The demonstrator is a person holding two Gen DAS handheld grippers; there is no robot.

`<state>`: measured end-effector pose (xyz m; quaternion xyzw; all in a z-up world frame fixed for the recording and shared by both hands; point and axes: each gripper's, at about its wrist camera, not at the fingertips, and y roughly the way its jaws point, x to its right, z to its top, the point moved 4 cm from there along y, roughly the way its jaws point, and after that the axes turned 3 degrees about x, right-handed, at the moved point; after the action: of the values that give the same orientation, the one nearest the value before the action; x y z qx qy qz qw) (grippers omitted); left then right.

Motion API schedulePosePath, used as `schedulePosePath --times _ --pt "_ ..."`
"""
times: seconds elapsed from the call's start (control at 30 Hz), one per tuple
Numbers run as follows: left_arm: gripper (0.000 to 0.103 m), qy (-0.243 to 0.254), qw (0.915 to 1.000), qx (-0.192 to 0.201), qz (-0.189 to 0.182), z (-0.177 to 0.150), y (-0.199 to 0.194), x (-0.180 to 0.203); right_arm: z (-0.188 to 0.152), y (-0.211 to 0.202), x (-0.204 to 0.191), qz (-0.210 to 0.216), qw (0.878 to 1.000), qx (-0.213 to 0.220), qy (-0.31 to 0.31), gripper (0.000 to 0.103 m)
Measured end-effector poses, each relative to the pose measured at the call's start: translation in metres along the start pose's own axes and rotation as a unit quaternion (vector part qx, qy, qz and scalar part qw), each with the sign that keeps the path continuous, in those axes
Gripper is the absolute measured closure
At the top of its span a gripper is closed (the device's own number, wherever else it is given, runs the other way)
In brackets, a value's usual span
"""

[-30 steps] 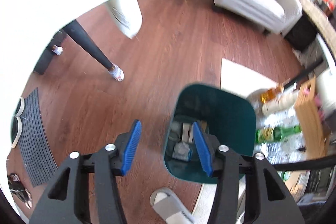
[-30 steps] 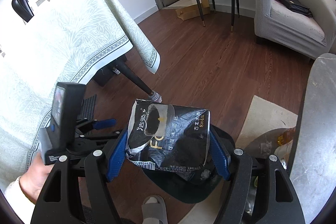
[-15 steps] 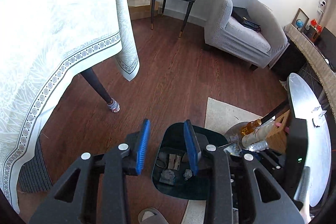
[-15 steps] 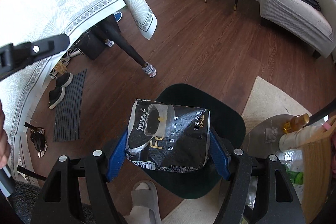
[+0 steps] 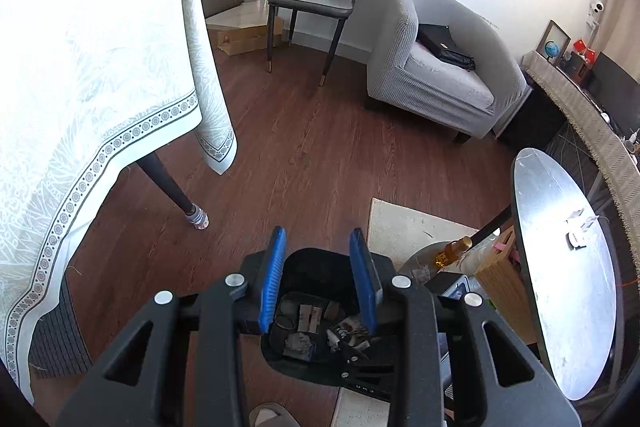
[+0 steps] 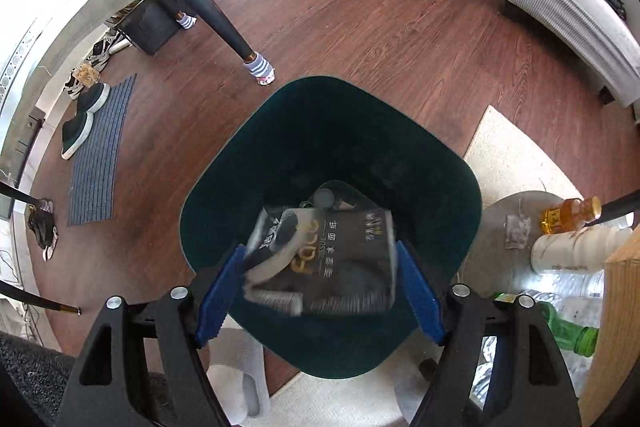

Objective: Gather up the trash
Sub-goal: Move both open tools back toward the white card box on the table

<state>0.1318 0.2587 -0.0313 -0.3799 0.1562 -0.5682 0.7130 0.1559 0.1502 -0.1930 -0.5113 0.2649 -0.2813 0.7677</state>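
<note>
While right tongs (image 6: 320, 291) gape, blurred tissue pack (image 6: 320, 263) between, over bin (image 6: 440, 183).

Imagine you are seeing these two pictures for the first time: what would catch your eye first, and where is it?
First, the black tissue packet, blurred, between the right gripper's spread blue fingers, right over the dark green bin on the wooden floor. Next, the trash already at the bin's bottom, framed by the empty left gripper. Bottles crowd the floor at the bin's right.

Wrapper (image 6: 320, 259) seemingly inside bin (image 6: 432, 163), beside rug (image 6: 512, 155)
</note>
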Motion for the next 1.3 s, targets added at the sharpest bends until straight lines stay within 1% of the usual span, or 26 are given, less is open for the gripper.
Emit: schedulePosePath --times 0.1,0.23,0.5,0.63,0.8,0.93,1.0,1.07,1.3 --pt "0.068 0.006 0.9999 0.011 0.001 0.003 -0.006 0.007 0.000 -0.005 0.002 0.006 1.000 0.009 -0.005 0.022" --pt "0.067 0.006 0.9997 0.022 -0.001 0.008 -0.012 0.015 0.003 -0.023 0.000 0.020 0.999 0.023 -0.015 0.022" --pt "0.064 -0.003 0.9979 0.064 -0.007 0.021 -0.030 0.027 0.009 -0.084 -0.013 0.050 0.995 0.081 -0.037 0.022" --pt "0.064 -0.014 0.9968 0.076 -0.017 0.025 -0.034 0.033 0.008 -0.117 -0.009 0.047 0.992 0.115 -0.037 0.029" --pt "0.064 -0.014 0.9957 0.088 -0.028 0.029 -0.038 0.049 0.006 -0.157 0.008 0.047 0.987 0.151 -0.015 0.037" --pt "0.062 -0.011 0.9952 0.090 -0.037 0.029 -0.037 0.064 0.001 -0.183 0.027 0.035 0.984 0.174 -0.004 0.041" --pt "0.061 -0.008 0.9952 0.088 -0.042 0.028 -0.035 0.073 -0.002 -0.193 0.039 0.026 0.983 0.182 0.005 0.041" --pt "0.061 -0.002 0.9953 0.086 -0.045 0.028 -0.033 0.083 -0.006 -0.198 0.050 0.022 0.982 0.185 0.015 0.045" --pt "0.059 0.022 0.9949 0.075 -0.064 0.021 -0.023 0.123 -0.018 -0.227 0.093 -0.006 0.977 0.209 0.045 0.048"
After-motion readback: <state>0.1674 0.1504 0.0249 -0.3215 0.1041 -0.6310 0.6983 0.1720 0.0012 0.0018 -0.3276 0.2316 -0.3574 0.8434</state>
